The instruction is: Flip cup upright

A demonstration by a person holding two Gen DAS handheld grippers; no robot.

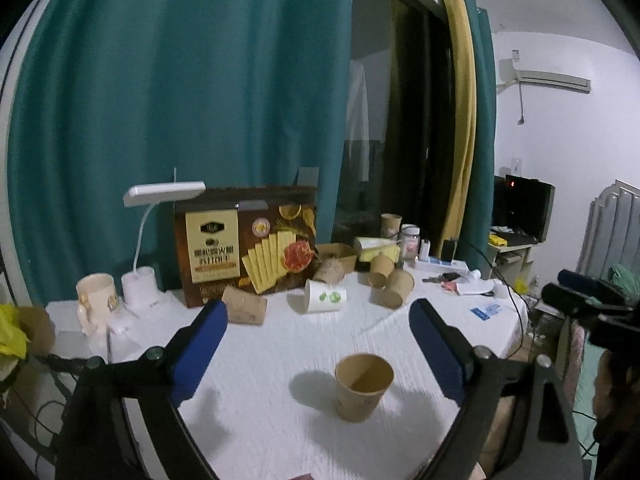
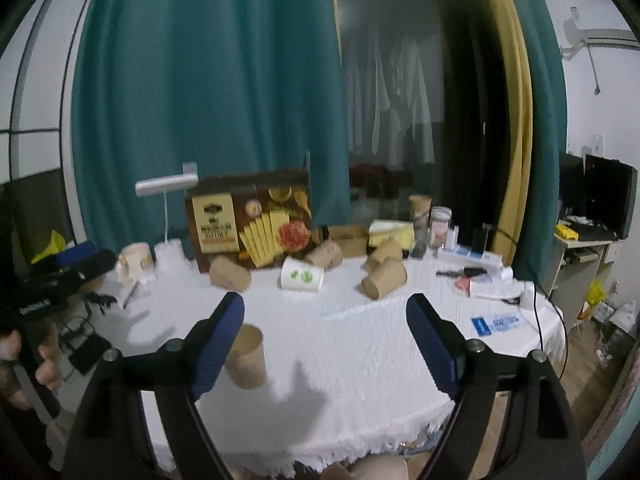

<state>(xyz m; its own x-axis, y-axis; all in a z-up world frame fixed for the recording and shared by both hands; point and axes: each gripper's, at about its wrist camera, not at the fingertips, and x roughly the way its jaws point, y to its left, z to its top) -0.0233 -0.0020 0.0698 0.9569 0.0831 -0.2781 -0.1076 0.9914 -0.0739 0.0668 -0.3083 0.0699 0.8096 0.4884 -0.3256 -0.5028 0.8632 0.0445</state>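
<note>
Left wrist view: left gripper (image 1: 318, 326) jaws spread wide, nothing between the blue pads (image 1: 200, 348), hanging above the table (image 1: 280, 420). Brown paper cup (image 1: 363, 386) stands upright, mouth up, near the table's front edge, below and between the two fingers, not touched. Toward the back edge: a brown cup on its side (image 1: 245, 310), a white cup with green marks (image 1: 323, 297) on its side, more tipped brown cups (image 1: 390, 280) to its right. Cracker box (image 1: 246, 246) stands along the back edge; white desk lamp (image 1: 140, 280) and a mug (image 1: 97, 300) at the back left corner. Power strip (image 1: 442, 266) near the back right corner. Right wrist view: right gripper (image 2: 325, 320) fingers also well apart, empty, above the table (image 2: 360, 400). The upright brown paper cup (image 2: 249, 358) sits toward the front left part of the table, partly behind the left blue pad (image 2: 218, 344); can't tell if it touches, looks clear. White cup (image 2: 302, 276) and tipped brown cups (image 2: 384, 278) lie mid-table toward the back. Blue card (image 2: 496, 324) near the right edge. The other gripper (image 2: 60, 272) shows at the left, with a hand (image 2: 44, 364) below it.
</note>
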